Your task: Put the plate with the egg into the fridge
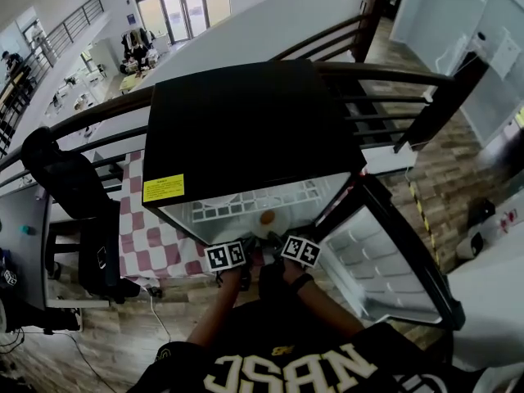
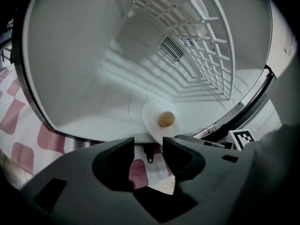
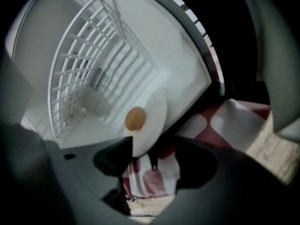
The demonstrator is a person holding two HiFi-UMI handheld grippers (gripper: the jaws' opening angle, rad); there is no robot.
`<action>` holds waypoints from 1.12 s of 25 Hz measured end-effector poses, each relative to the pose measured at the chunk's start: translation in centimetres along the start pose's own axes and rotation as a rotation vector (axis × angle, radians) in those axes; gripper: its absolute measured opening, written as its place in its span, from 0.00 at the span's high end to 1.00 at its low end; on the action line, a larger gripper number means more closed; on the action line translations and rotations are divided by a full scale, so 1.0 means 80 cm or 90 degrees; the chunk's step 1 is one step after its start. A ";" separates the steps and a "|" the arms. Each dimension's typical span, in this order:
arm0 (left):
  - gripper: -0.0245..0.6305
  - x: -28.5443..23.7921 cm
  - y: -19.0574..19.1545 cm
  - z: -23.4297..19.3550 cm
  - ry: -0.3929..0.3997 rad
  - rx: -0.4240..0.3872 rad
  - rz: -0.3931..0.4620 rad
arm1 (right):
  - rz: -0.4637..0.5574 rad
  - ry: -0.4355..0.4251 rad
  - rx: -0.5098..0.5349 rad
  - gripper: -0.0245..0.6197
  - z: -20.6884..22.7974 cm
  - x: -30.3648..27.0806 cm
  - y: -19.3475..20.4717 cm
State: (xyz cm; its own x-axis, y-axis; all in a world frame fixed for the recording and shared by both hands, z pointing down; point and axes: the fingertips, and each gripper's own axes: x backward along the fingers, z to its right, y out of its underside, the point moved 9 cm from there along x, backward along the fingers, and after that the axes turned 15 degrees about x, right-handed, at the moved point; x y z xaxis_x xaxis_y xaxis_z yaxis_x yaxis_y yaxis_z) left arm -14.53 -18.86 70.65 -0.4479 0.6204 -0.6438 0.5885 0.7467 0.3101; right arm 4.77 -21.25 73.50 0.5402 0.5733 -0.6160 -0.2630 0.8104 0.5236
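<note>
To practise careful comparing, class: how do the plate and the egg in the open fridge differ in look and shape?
The plate is white; the egg is brown. The plate is flat and wide; the egg is rounded and far smaller. The plate lies on the fridge floor; the egg rests on the plate. Both sit near its front edge.

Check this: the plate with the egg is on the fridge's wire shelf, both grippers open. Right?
No. The plate with the egg lies on the fridge floor, not the wire shelf, as the left gripper view shows. The left gripper and right gripper are open.
</note>
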 end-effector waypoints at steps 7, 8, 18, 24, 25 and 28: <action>0.67 0.016 0.016 0.004 0.005 -0.050 0.020 | 0.032 -0.007 0.029 0.54 0.004 0.027 0.005; 0.67 0.021 0.018 0.007 0.009 -0.075 0.029 | 0.037 -0.009 0.038 0.54 0.002 0.032 0.006; 0.67 0.075 0.055 0.028 0.107 -0.186 0.068 | 0.092 0.010 0.188 0.54 -0.036 0.087 0.034; 0.67 0.110 0.084 0.023 0.138 -0.225 0.094 | 0.121 0.028 0.304 0.54 -0.069 0.127 0.062; 0.67 0.115 0.087 0.022 0.137 -0.236 0.100 | 0.124 0.034 0.323 0.54 -0.073 0.132 0.067; 0.67 0.125 0.094 0.017 0.134 -0.257 0.106 | 0.121 0.049 0.360 0.54 -0.078 0.140 0.080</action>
State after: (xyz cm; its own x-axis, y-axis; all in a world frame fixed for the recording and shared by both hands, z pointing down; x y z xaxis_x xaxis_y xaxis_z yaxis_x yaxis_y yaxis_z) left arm -13.65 -7.38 65.59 -0.5201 0.7437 -0.4200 0.3742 0.6405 0.6706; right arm 4.14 -8.89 66.25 0.4606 0.7259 -0.5109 0.1287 0.5148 0.8476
